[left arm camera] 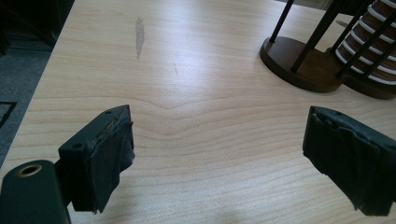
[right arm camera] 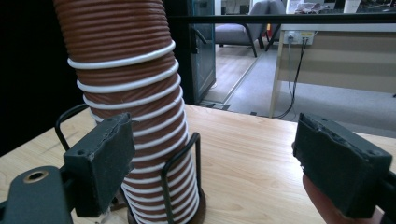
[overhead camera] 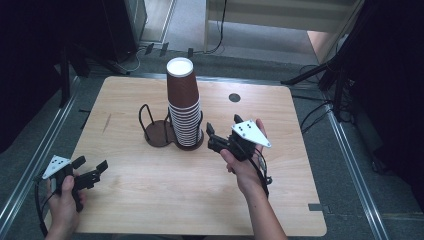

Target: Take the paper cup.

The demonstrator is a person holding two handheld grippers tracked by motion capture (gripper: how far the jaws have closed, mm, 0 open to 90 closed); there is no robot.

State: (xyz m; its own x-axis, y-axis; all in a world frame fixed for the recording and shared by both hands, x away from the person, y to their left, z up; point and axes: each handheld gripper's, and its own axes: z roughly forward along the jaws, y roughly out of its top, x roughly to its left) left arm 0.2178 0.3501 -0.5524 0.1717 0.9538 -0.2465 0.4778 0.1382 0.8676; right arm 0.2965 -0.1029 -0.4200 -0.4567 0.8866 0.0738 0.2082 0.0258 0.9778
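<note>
Stack of brown paper cups [overhead camera: 183, 102], nested upside down, white base of the top cup facing up. It stands in the right-hand ring of a dark two-ring wire holder [overhead camera: 159, 131] near the middle of the surface [overhead camera: 150, 200]. The left ring stands empty. The stack leans slightly; white rims show in bands down its lower half.

My right tongs [overhead camera: 220, 135] sit just right of the stack's lower part, low over the surface, pointed at it. Jaws wide apart, gripping nothing. In the right gripper view the cup stack [right arm camera: 130, 93] rises behind the left jaw, off-centre, and the holder's wire loop [right arm camera: 180, 182] runs up across the lower cups.

My left tongs [overhead camera: 90, 172] hover near the surface's left front corner, well apart from the holder. Jaws wide open too, holding nothing; the left gripper view shows bare wood between them and the holder base [left arm camera: 303, 65] far off at upper right.

Step in hand, as I judge it: approach to the stack, before any grasp. Next move likely calls for shifting the right tongs so the stack sits between the jaws, above the wire loop, then closing gently. Paper cups crush easily, and the lean could tip the stack.
</note>
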